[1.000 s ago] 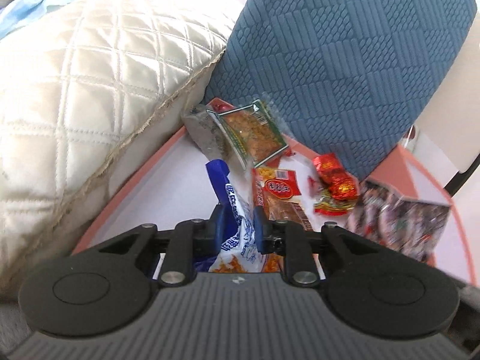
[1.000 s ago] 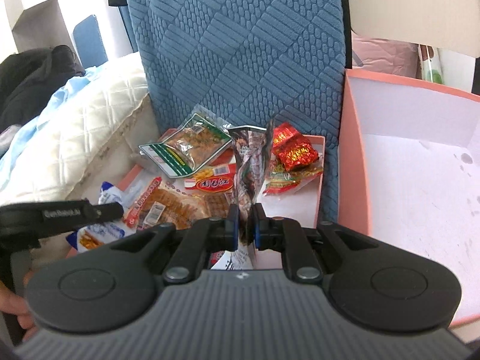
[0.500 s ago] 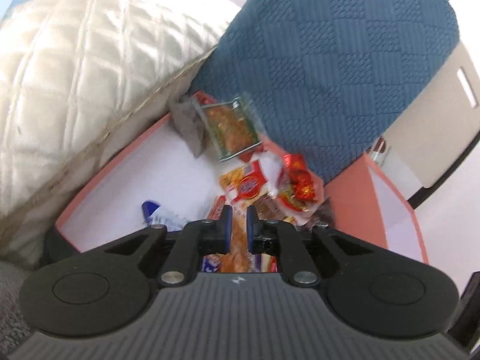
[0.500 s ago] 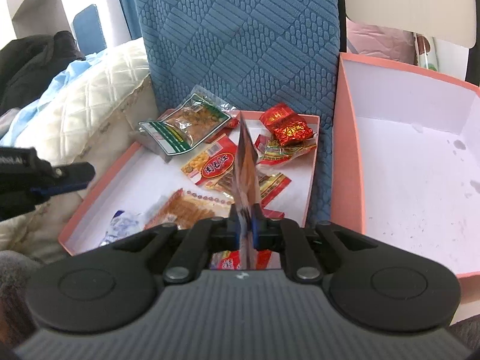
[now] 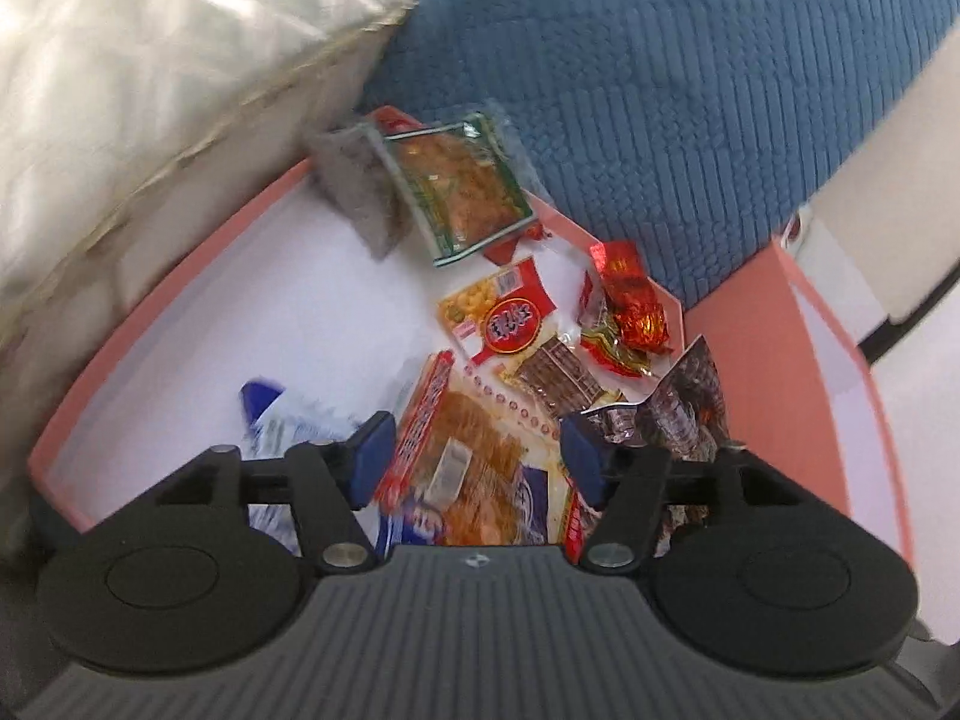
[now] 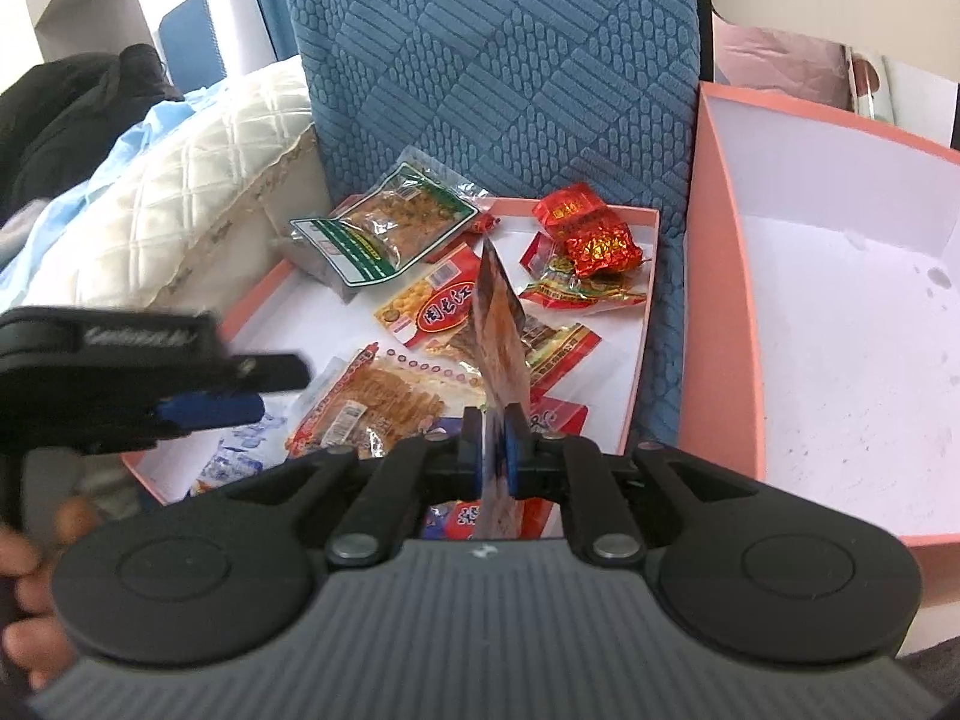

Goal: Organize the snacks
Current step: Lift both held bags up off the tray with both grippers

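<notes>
A blue cushion [image 6: 498, 72] stands at the far side — a cream quilt [image 6: 198, 174] left, dark clothing [image 6: 66, 114] beyond.

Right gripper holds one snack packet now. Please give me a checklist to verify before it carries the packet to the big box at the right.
1. Right gripper shut on the dark packet: ok.
2. Packet lifted clear of the other snacks: cannot tell, its lower end is hidden.
3. Big pink box open, floor free: ok.
4. Left gripper open, holding nothing: ok.
5. Left gripper outside the path to the right: ok.
6. Blue cushion between the boxes not blocking: cannot tell.
</notes>
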A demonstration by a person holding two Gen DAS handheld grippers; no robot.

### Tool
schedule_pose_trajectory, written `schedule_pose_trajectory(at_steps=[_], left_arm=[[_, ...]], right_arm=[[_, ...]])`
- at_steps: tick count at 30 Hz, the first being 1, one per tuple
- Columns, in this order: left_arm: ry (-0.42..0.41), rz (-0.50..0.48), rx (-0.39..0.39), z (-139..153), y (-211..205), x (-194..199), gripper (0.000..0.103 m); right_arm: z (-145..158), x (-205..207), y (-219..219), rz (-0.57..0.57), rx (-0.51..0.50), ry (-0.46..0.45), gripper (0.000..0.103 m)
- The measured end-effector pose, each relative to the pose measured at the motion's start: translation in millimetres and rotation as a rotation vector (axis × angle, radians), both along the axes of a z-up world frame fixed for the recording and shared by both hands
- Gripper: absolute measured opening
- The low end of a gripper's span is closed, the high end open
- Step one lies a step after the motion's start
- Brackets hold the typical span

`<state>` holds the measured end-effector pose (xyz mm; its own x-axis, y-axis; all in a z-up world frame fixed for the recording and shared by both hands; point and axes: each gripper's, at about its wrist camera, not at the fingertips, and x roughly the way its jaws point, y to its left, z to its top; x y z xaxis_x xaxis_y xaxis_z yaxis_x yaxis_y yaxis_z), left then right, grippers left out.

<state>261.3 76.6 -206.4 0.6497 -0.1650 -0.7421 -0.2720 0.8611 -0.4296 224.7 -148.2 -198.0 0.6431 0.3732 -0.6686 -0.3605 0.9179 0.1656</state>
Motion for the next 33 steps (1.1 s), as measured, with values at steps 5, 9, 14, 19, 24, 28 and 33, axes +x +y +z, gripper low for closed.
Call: schedule_pose_trajectory(at_steps=[5,9,14,19,24,28,33], left_arm=[[0.035,-0.056,0.126,-13,-6,22,0.074],[0.058,-0.094,0.13,-27,0,34,0.074],[0.069,-0.118,0.06,-42,9,43,0.073],[0.027,-0.141,0.003,-42,12,42,0.071],[-0.033,-0.156,-0.104,-37,19,38,0.068],[-0.045,-0.186,-0.188,-38,19,34,0.067],[-0.076,-0.169,-0.316,-40,25,28,0.067]], right_arm=[[-7,1,6,0.02,-0.018,0.001,0.018],[-17,7,14,0.033,-0.038,0.036,0.037],[-24,20,22,0.012,-0.084,0.057,0.029],[-28,31,19,-0.015,-0.054,0.099,0.016],[-31,33,19,-0.025,-0.047,0.113,0.015],[-32,33,19,-0.026,-0.048,0.113,0.015],[-33,32,19,-0.026,-0.052,0.112,0.015]])
